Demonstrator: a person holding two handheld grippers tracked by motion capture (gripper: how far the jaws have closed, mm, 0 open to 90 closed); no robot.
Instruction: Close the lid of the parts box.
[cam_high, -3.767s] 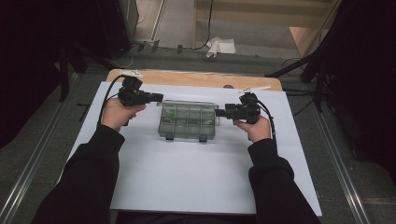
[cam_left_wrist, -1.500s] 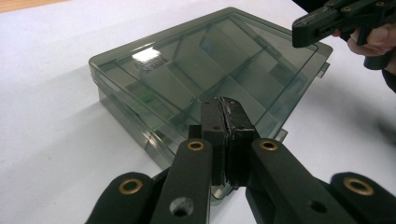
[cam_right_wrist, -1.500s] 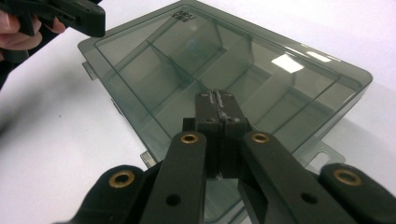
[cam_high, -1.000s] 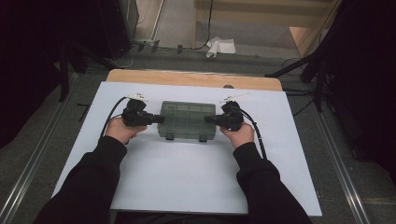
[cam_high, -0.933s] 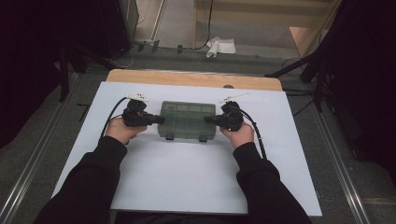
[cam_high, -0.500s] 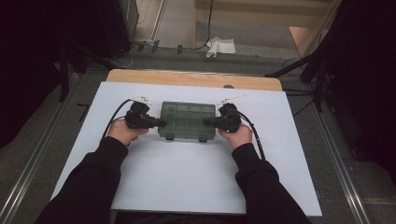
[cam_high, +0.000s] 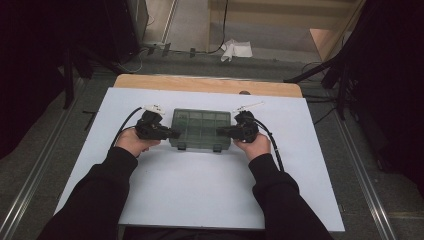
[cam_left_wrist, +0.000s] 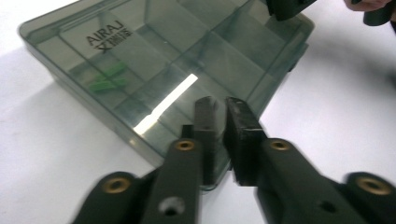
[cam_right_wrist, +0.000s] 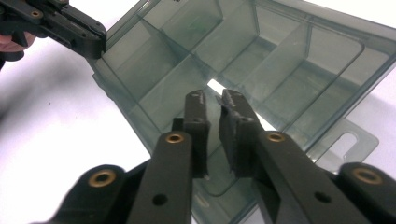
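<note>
Box (cam_high: 201, 129) sits on the white board (cam_high: 200, 190), left gripper (cam_left_wrist: 217, 116) and right gripper (cam_right_wrist: 212, 109) at its ends, jaws just parting, slightly released.

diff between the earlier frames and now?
Both hands closed in from the sides onto the ends of the box. Left gripper and right gripper now sit at its end walls; their jaws have just been opening a little, with a narrow gap between them. The box stayed flat on the white board, lid shut.

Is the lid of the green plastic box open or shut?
Shut: the lid lies flat over the box, with two latches closed at the front.
</note>
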